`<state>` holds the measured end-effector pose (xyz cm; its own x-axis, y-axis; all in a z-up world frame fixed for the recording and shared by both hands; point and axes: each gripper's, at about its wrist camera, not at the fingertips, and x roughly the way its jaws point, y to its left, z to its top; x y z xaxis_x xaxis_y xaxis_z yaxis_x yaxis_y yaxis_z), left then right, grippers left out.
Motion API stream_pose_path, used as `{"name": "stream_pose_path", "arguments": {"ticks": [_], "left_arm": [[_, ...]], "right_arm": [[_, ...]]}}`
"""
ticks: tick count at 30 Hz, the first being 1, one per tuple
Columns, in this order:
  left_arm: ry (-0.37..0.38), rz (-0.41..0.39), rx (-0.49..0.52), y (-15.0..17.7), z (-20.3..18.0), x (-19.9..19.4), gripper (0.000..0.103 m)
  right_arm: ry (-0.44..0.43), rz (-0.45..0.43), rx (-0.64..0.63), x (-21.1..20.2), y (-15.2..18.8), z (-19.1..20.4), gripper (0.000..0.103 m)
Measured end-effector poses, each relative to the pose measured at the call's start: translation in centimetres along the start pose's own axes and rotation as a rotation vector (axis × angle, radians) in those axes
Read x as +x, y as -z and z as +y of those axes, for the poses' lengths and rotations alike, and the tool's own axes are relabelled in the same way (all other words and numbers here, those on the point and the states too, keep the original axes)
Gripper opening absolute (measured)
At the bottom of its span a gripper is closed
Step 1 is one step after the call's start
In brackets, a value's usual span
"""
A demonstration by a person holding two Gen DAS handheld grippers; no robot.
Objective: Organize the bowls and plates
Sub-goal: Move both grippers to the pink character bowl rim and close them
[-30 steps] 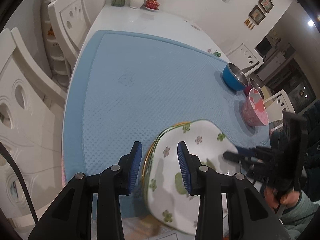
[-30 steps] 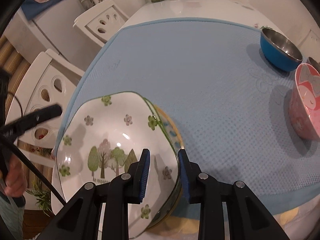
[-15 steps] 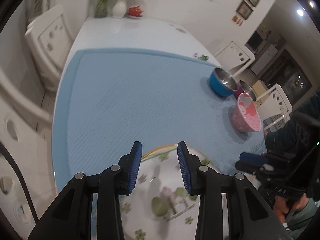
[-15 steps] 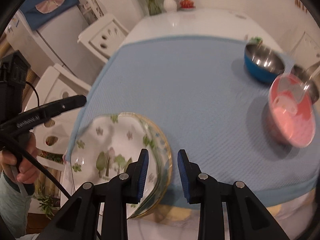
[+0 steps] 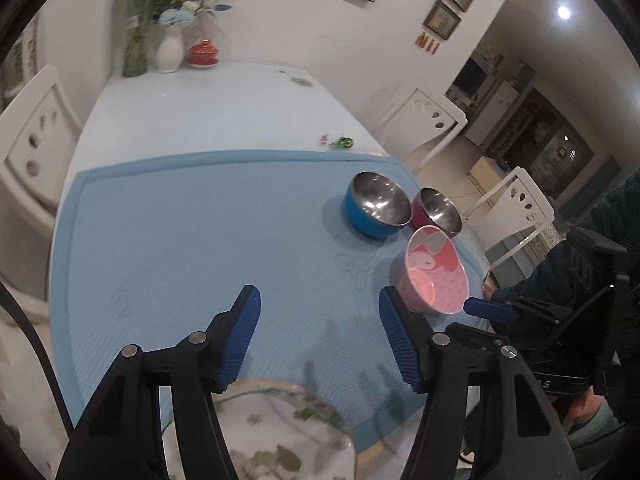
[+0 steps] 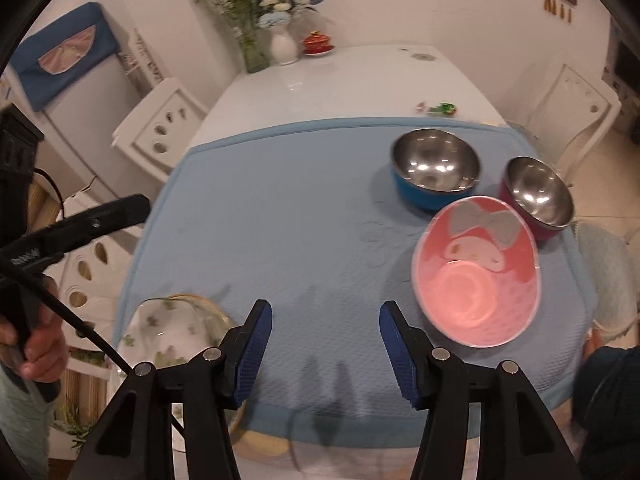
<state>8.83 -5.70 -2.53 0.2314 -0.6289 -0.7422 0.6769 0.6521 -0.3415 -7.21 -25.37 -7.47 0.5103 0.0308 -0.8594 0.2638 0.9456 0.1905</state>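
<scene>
A stack of flower-and-tree patterned plates (image 5: pixel 276 436) lies at the near left corner of the blue mat (image 5: pixel 180 240), also in the right wrist view (image 6: pixel 172 332). My left gripper (image 5: pixel 320 332) is open and empty above the plates. My right gripper (image 6: pixel 326 344) is open and empty above the mat's near edge. A pink cartoon bowl (image 6: pixel 478 272) stands just right of the right gripper, also in the left wrist view (image 5: pixel 436 272). A blue steel bowl (image 6: pixel 436 166) and a magenta steel bowl (image 6: pixel 538 196) stand behind it.
The white table (image 6: pixel 340 84) carries vases with flowers (image 6: pixel 280 28) and a red lidded dish (image 6: pixel 318 44) at the far end, and small wrapped candies (image 6: pixel 440 109) past the mat. White chairs (image 6: pixel 160 128) stand on both sides.
Both grippers let go of the plate stack, opened wide and pulled back and up. The plates now lie at the mat's near left corner. The right gripper swung toward the pink bowl.
</scene>
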Motion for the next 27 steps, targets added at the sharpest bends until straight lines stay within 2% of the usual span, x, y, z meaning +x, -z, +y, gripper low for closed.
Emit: {"name": "stream_pose_path", "arguments": {"ticks": [4, 7, 10, 13, 19, 23, 27], "left_arm": [[-0.043, -0.011, 0.020, -1.3, -1.3, -0.2, 0.060], [-0.066, -0.051, 0.048, -2.5, -1.5, -2.2, 0.060], [-0.162, -0.101, 0.052, -3.4, -0.4, -4.6, 0.060], [-0.239, -0.093, 0.028, -3.3, 1.5, -5.1, 0.060], [-0.202, -0.039, -0.100, -1.8, 4.2, -3.5, 0.060], [-0.170, -0.058, -0.025, -2.3, 1.8, -3.0, 0.060], [-0.134, -0.032, 0.038, -2.9, -0.2, -1.3, 0.060]], "right_arm": [[-0.026, 0.012, 0.039, 0.1, 0.0, -1.9, 0.054], [-0.029, 0.022, 0.028, -0.2, 0.4, -3.0, 0.054], [-0.067, 0.036, 0.053, 0.2, 1.0, -3.8, 0.054], [-0.163, 0.088, 0.088, 1.7, 0.8, -3.6, 0.054], [-0.135, 0.090, -0.025, 1.4, 0.6, -1.9, 0.054], [-0.151, 0.109, 0.016, 1.8, 0.9, -3.0, 0.054], [-0.200, 0.104, 0.084, 2.0, 0.6, -3.7, 0.054]]}}
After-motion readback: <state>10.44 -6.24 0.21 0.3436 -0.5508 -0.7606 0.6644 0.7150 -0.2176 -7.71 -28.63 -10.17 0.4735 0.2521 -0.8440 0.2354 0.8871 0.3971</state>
